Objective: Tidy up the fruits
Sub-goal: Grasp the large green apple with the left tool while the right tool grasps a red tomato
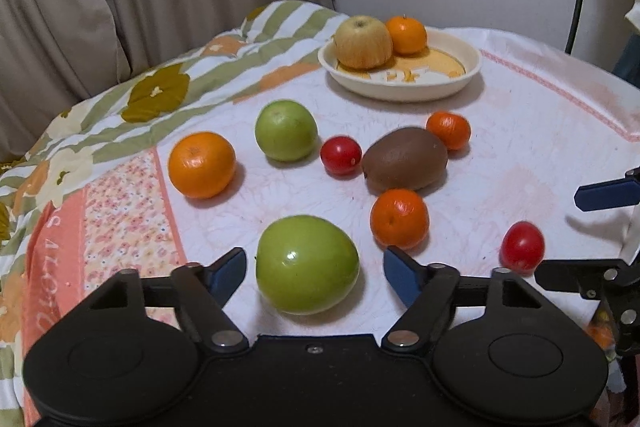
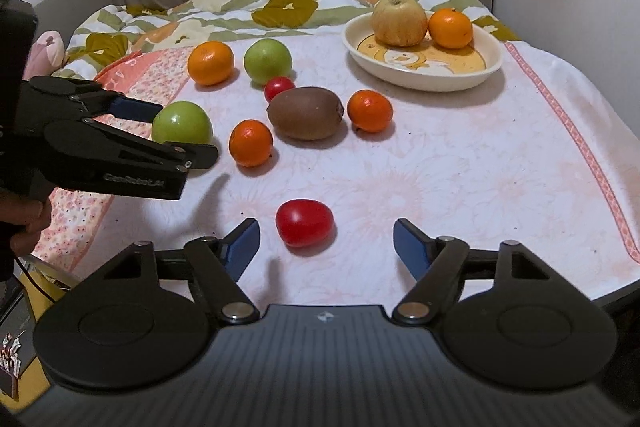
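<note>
Left gripper: released, jaws spread wide, holding nothing; straddles the near green apple, one blue pad on each flank, neither seen touching.
Left target bearing: dead ahead and centred in the gap, low on the cloth; seen from the right wrist, the same apple sits between the left fingers.
Apple axis: near round, slightly wider than tall; no favoured closing direction, judged.
Right gripper: released, jaws wide, empty; the near tomato lies just ahead, a little left of the gap's centre and not yet between the pads.
Tomato axis: long axis runs across the gap, roughly pad to pad; likely closes on its ends unless the wrist turns, judged.
Nearer hand: left to the green apple, right to the tomato; each owns its own fruit, judged.
Beyond the fingers: small orange, kiwi, second tomato, another small orange, far green apple, large orange, all loose on the cloth.
Destination: plate at the far side, right of the left gripper's line; already holds a yellow apple and an orange, free room on its right half.
Coming move, judged: left closes on the apple, lifts, carries forward and rightward to the plate.
</note>
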Demonstrator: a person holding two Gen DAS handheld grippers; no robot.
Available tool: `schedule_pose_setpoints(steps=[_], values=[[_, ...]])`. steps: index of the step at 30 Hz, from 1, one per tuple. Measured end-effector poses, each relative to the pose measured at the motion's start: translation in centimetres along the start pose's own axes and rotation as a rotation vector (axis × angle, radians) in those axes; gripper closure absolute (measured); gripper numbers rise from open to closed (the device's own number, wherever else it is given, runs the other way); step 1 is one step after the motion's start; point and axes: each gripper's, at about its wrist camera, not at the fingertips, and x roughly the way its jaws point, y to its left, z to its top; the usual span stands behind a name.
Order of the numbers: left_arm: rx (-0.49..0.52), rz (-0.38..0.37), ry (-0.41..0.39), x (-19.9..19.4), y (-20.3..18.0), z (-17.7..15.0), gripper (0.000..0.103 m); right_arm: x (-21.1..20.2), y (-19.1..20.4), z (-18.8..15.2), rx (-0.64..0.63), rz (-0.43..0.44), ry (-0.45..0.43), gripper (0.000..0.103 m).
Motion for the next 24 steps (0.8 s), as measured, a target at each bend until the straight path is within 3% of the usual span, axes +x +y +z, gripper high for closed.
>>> schedule_pose_setpoints(steps=[3, 6, 12, 24], values=[[0.0, -0.001, 0.011, 0.6, 0.1, -0.2, 0.03, 0.4, 0.3, 0.2, -0.012, 0.005, 0.006, 0.017], [-0.004, -0.001, 0.021, 0.9, 0.3, -0.3, 0.043, 1.0, 0.5, 0.3, -0.023, 0.013, 0.017, 0.021], [-0.011, -0.013, 0.021, 0.8, 0.5, -0.5, 0.043, 1.6, 0.9, 0.5, -0.031, 0.021, 0.03, 0.023], [-0.009, 0.006, 0.031, -0.5, 0.2, -1.8, 0.044, 3.2, 0.9, 0.7, -0.039, 0.029, 0.043, 0.037]])
